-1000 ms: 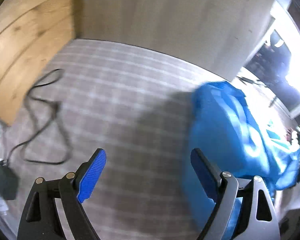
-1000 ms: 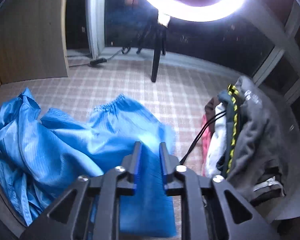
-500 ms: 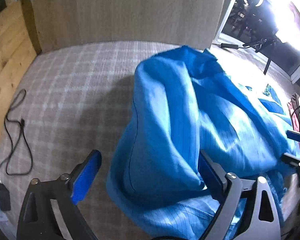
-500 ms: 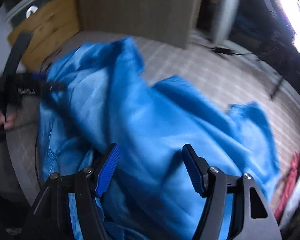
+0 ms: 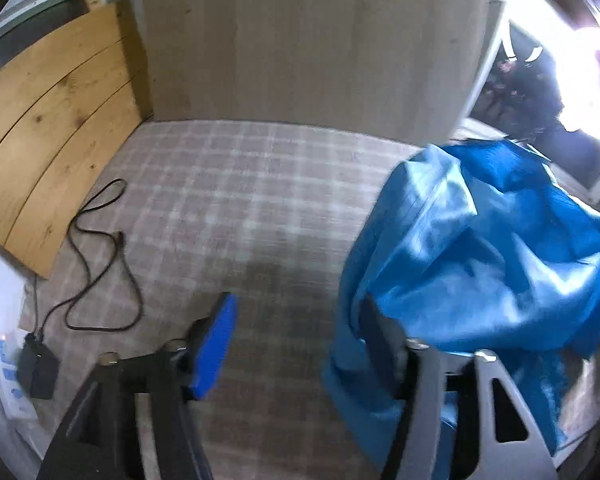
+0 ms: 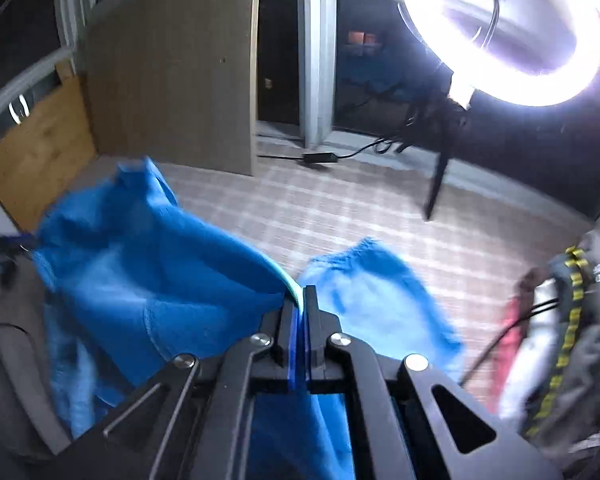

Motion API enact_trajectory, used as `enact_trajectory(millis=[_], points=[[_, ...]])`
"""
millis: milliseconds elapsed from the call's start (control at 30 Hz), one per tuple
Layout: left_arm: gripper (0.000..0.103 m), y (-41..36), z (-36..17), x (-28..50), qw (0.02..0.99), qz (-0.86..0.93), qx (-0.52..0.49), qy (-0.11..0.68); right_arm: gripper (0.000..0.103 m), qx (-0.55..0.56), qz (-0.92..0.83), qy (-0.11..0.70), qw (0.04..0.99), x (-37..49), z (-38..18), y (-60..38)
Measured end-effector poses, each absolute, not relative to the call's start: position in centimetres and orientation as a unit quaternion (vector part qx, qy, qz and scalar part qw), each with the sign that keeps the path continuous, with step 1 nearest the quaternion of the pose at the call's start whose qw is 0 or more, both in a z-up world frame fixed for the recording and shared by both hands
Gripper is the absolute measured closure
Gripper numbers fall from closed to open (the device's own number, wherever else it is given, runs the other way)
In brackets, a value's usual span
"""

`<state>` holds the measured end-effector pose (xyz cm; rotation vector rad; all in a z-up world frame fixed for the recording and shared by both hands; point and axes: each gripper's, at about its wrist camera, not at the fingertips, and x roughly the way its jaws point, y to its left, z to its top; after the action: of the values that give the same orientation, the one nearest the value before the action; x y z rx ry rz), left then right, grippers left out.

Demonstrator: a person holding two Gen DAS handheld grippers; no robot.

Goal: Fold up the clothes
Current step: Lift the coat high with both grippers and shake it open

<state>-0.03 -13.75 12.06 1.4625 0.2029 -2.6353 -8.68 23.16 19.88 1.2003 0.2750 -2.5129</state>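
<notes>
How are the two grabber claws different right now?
The right gripper is squeezed shut on the blue garment; the left gripper is wide open, holding nothing. The garment drapes against the left gripper's one finger only. Both have blue pads.

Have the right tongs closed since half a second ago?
Yes. The right tongs, open over the blue garment then, are now shut on a fold of it, and now face the ring light.
</notes>
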Motion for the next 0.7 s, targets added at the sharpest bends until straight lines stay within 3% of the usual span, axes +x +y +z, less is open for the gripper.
enact_trajectory(millis=[100, 433, 467, 500, 533, 567, 700], points=[[0.02, -12.7, 11.0, -1.3, 0.06, -0.867, 0.492, 0.053, 0.101, 0.432, -0.876, 0.108, 0.184, -8.2, 19.0, 22.9], [0.023, -9.7, 7.7, -5.1, 0.057, -0.856, 0.514, 0.017, 0.101, 0.475, -0.851, 0.125, 0.184, -10.0, 14.6, 23.0], [0.032, -9.8, 7.6, -5.3, 0.055, -0.856, 0.513, 0.022, 0.099, 0.477, -0.849, 0.131, 0.188, -9.9, 14.4, 22.9], [0.058, -9.9, 7.6, -5.5, 0.053, -0.857, 0.512, 0.028, 0.097, 0.48, -0.845, 0.135, 0.191, -9.9, 14.1, 22.7], [0.075, -9.9, 7.5, -5.6, 0.049, -0.858, 0.511, 0.034, 0.093, 0.486, -0.84, 0.137, 0.197, -10.0, 13.8, 22.5], [0.1, -10.0, 7.6, -5.7, 0.038, -0.857, 0.512, 0.046, 0.093, 0.491, -0.835, 0.137, 0.206, -10.1, 13.1, 22.2], [0.101, -10.4, 9.8, -4.6, 0.022, -0.871, 0.487, 0.065, 0.101, 0.489, -0.835, 0.123, 0.22, -10.4, 12.3, 21.8]])
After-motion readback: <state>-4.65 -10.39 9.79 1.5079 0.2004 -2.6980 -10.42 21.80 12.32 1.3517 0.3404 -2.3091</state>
